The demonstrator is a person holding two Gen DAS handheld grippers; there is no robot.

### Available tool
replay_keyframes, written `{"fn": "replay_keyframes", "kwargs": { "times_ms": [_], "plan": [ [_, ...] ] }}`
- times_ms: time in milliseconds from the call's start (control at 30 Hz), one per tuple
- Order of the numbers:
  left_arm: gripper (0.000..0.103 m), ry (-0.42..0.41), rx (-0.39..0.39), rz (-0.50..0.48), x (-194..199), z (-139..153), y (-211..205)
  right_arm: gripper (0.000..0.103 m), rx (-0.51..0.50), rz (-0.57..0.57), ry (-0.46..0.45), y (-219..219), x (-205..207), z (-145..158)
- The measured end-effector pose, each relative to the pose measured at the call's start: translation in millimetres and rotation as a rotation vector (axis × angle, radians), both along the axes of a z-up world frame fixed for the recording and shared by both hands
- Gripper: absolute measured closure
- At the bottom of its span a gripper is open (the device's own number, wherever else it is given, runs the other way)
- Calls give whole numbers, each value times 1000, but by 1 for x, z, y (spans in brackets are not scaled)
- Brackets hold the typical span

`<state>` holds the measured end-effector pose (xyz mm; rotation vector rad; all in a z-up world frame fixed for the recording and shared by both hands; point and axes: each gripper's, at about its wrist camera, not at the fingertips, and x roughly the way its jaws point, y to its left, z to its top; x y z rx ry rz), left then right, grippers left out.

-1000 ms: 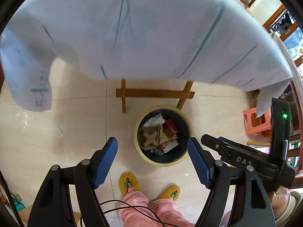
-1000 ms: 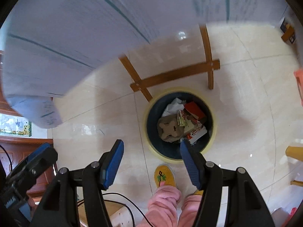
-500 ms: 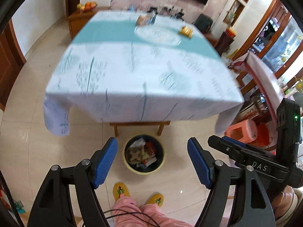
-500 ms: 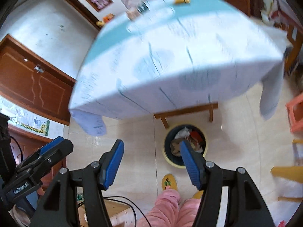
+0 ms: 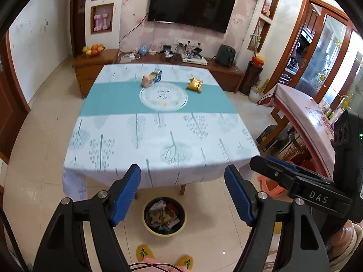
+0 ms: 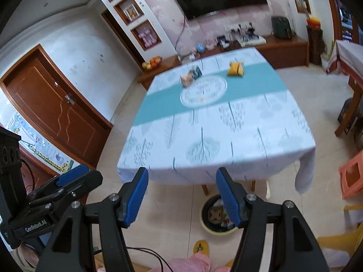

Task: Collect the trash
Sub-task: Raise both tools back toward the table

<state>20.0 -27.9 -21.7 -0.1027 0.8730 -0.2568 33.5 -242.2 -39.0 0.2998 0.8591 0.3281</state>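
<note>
A yellow-rimmed trash bin (image 5: 164,217) (image 6: 205,224) holding several pieces of rubbish stands on the floor under the table's near edge. On the tablecloth (image 5: 158,122) (image 6: 215,136) far off lie a yellow packet (image 5: 194,84) (image 6: 236,69), a blue carton (image 5: 157,75) (image 6: 196,72) and a pinkish wrapper (image 5: 147,81) (image 6: 186,80) beside it. My left gripper (image 5: 182,196) is open and empty, high above the bin. My right gripper (image 6: 182,196) is open and empty too, and shows at the right of the left wrist view (image 5: 295,179).
A low wooden sideboard (image 5: 95,65) with a fruit bowl (image 5: 93,49) runs along the far wall under a TV (image 5: 190,4). An orange stool (image 6: 351,179) and a second covered table (image 5: 301,122) stand to the right. A brown door (image 6: 52,111) is left. Yellow slippers (image 5: 143,252) are below.
Both grippers rose from just over the bin, under the tablecloth's edge, to above table height, and tilted up. The tabletop and far wall came into view. Both stayed open.
</note>
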Motion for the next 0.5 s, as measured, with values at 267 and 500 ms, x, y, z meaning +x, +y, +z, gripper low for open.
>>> {"fn": "replay_keyframes", "kwargs": {
  "times_ms": [267, 500],
  "plan": [
    [28, -106, 35, 4, 32, 27, -6, 40, -37, -5, -56, -8, 36, 21],
    [24, -143, 52, 7, 108, 32, 10, 39, -73, -51, -78, -5, 99, 24]
  ]
}}
